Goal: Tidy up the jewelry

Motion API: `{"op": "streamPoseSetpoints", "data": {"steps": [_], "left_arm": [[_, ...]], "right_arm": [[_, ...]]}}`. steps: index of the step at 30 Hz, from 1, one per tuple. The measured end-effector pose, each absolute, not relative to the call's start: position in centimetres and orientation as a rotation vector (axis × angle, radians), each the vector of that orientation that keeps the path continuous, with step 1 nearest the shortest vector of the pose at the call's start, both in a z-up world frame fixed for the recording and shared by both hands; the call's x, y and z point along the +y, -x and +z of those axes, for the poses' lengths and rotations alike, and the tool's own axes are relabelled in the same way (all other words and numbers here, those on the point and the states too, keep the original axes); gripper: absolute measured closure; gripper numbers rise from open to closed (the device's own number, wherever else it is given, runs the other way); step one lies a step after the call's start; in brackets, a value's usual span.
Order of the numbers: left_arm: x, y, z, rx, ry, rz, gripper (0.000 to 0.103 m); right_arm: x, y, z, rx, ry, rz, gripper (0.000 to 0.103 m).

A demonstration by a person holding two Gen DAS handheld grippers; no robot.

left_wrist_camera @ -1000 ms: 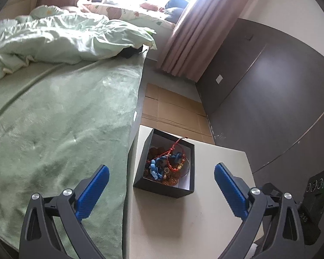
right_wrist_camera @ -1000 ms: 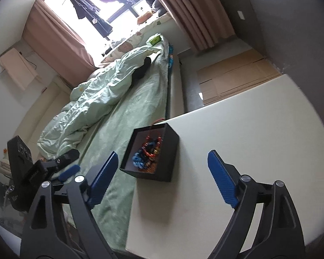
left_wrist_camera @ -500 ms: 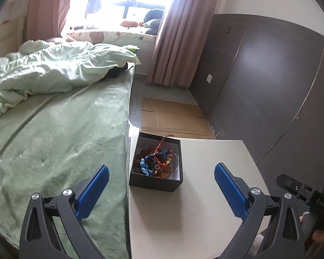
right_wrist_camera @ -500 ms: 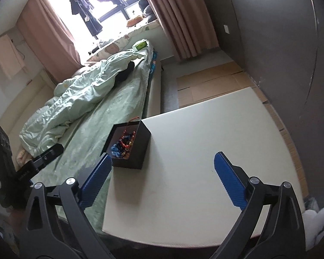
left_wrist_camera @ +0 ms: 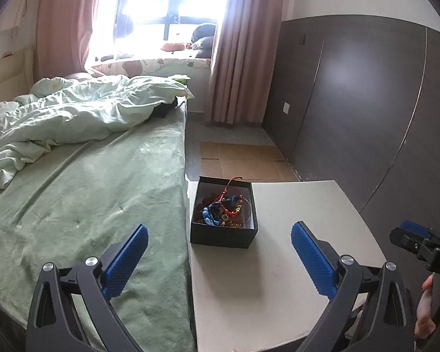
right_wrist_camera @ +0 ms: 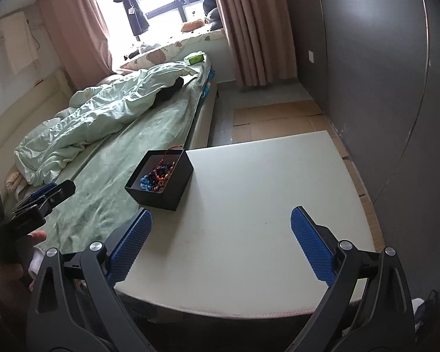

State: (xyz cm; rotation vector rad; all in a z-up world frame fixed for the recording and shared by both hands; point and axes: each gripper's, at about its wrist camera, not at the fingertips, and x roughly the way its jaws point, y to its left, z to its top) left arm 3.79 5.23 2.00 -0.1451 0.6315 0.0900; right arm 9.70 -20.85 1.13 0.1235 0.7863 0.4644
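Standing wide apart with nothing between their blue pads, the fingers of the left gripper [left_wrist_camera: 218, 252] hang over the near left edge of a white table [left_wrist_camera: 278, 278], the left pad over the green bed beside it and the right pad over the tabletop. The right gripper [right_wrist_camera: 221, 236] is spread just as wide and empty, its left pad at the table's near left edge and its right pad above the bare top. Ahead of both, at the far left corner of the table, sits a black box [left_wrist_camera: 223, 236] with no lid, and the jewelry [left_wrist_camera: 223, 209] lies heaped inside it: blue beads, red and orange strands, and a red cord that loops up over the far wall. Neither gripper touches the box; both are well short of it. A hand [left_wrist_camera: 425, 308] shows at the right edge of the left view, wrapped around the handle of the right gripper, and another hand [right_wrist_camera: 33, 239] shows at the left edge of the right view. The bed [left_wrist_camera: 88, 205] runs along the table's left side, with a pale rumpled quilt [left_wrist_camera: 73, 111] at its far end. Flat cardboard [left_wrist_camera: 240, 161] covers the floor beyond the table, a dark panelled wall [left_wrist_camera: 366, 102] stands to the right, and pink curtains [left_wrist_camera: 237, 58] frame a bright window [left_wrist_camera: 167, 3] at the far end.
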Motion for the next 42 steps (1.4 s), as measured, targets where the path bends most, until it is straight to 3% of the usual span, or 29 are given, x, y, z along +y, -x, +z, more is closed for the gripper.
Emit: {"op": "streamPoseSetpoints", "data": {"steps": [42], "left_arm": [[3.1,-2.4,2.0,0.610,0.080,0.075,0.008]], "right_arm": [[-21.8,-7.9,0.9,0.751,-0.127,0.435,0.008]]}}
